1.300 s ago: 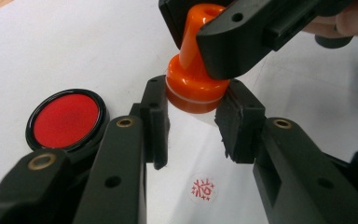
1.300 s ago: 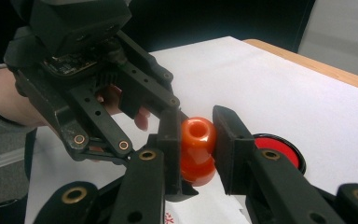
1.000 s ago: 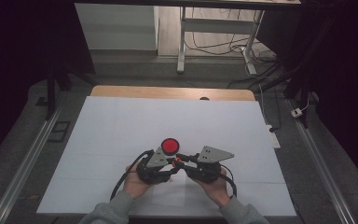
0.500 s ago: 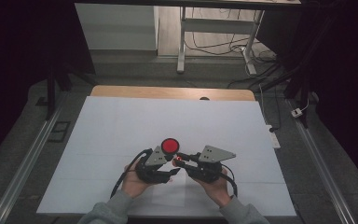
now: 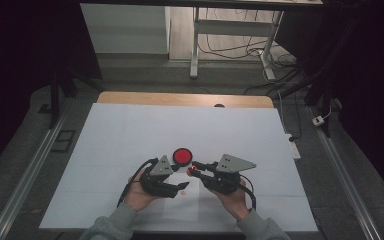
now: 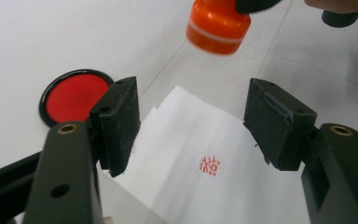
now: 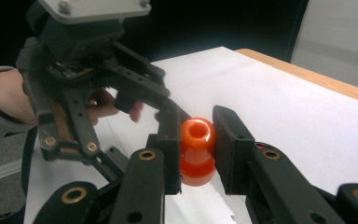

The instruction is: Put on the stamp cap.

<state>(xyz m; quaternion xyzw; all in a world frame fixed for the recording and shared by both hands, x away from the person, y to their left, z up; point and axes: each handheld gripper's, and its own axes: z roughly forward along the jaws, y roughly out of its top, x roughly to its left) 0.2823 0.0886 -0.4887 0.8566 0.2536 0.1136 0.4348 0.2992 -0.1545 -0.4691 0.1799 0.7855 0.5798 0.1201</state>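
1. The orange stamp (image 7: 197,151) is pinched between the pads of the right gripper (image 7: 196,149) and held above the table, near the far corner of the paper sheet (image 6: 214,186).
2. The left gripper (image 6: 191,126) is spread, its jaws having just been opening; nothing is pressed between the pads, and the sheet lies under them.
3. One red stamped mark (image 6: 209,165) is counted on the sheet; its characters are too small to be read.
4. One round red ink pad (image 5: 182,156) is seen just beyond both grippers.
5. The stamp's top is cut off in the left gripper view.
6. Open room is left across the white table cover (image 5: 130,130) to the wooden far edge (image 5: 180,99).
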